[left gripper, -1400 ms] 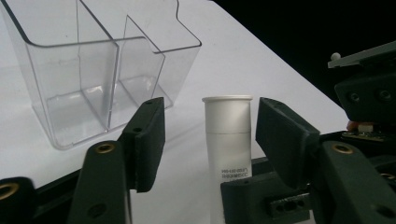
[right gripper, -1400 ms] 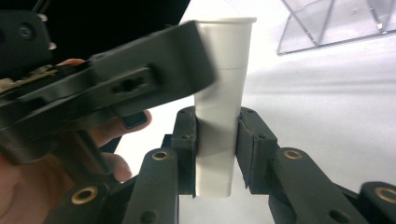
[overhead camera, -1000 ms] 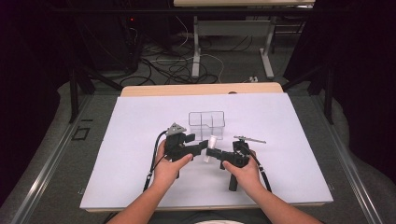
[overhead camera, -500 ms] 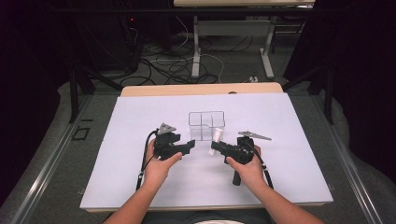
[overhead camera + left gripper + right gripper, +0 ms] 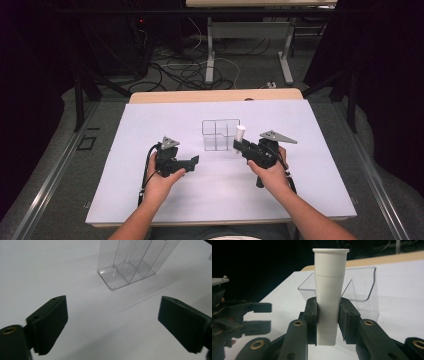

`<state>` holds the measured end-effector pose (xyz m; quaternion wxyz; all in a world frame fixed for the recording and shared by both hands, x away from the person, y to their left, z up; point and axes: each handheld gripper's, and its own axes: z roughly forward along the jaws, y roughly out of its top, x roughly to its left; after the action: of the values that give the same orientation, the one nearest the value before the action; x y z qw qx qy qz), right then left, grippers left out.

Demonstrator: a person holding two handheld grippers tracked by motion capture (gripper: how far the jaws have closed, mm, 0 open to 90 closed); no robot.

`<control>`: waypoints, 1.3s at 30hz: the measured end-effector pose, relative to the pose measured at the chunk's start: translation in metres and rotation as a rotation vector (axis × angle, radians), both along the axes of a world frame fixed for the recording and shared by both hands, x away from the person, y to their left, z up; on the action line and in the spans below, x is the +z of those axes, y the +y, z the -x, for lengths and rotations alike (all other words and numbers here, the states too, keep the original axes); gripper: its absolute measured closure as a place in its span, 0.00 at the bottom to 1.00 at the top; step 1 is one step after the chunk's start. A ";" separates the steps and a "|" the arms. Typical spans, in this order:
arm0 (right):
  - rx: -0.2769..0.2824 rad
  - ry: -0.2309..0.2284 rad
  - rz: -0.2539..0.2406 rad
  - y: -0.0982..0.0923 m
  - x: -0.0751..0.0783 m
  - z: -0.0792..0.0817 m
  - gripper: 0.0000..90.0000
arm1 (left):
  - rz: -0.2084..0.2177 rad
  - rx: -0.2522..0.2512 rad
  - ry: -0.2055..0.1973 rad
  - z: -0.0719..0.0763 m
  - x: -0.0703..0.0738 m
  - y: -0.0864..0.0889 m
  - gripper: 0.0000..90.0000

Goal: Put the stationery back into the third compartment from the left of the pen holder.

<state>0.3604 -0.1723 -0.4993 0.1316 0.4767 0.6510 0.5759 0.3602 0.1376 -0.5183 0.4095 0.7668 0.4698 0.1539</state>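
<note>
My right gripper (image 5: 239, 146) is shut on a white tube (image 5: 240, 133), which it holds upright just right of a clear divided container (image 5: 220, 134). In the right gripper view the pads (image 5: 312, 317) press both sides of the tube (image 5: 329, 287), and the container (image 5: 362, 287) stands behind it. My left gripper (image 5: 192, 161) hovers low over the white sheet, to the left of the container and nearer to me. Its jaws have just been opening, and they stand wide with nothing between them (image 5: 112, 305). The container (image 5: 130, 267) lies ahead of them.
A white sheet (image 5: 150, 125) covers the table, with a strip of wooden tabletop (image 5: 215, 95) at the far edge. Beyond it are table legs and cables (image 5: 190, 70) on the floor. The left gripper (image 5: 259, 315) appears at the left of the right gripper view.
The left gripper has drawn away to the left from the tube, and its jaws have widened. The right gripper has risen with the white tube, which now stands upright beside the container.
</note>
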 end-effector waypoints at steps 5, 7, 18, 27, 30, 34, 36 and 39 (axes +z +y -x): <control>-0.022 -0.030 0.008 -0.004 0.008 -0.008 0.78 | -0.011 0.006 0.003 0.001 -0.002 0.006 0.01; -0.029 -0.043 0.013 -0.004 0.011 -0.012 0.78 | -0.011 0.009 -0.002 0.001 -0.002 0.008 0.00; -0.065 -0.084 0.068 -0.001 0.016 -0.032 0.78 | -0.030 0.019 -0.014 0.001 -0.003 0.015 0.00; -0.083 -0.116 0.125 0.011 0.012 -0.047 0.78 | -0.032 0.029 -0.013 0.000 -0.005 0.016 0.01; -0.084 -0.118 0.142 0.016 0.008 -0.051 0.78 | -0.033 0.031 -0.011 0.000 -0.006 0.016 0.01; -0.090 -0.100 0.160 0.019 0.002 -0.056 0.78 | -0.037 0.032 -0.014 -0.001 -0.006 0.016 0.01; -0.096 -0.098 0.171 0.021 0.000 -0.058 0.78 | -0.037 0.029 -0.013 -0.001 -0.006 0.016 0.01; -0.097 -0.095 0.186 0.021 -0.003 -0.060 0.78 | -0.037 0.025 -0.008 0.000 -0.006 0.015 0.01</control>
<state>0.4207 -0.1511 -0.5023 0.2335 0.4654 0.6710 0.5278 0.3605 0.1524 -0.5248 0.3953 0.7677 0.4746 0.1709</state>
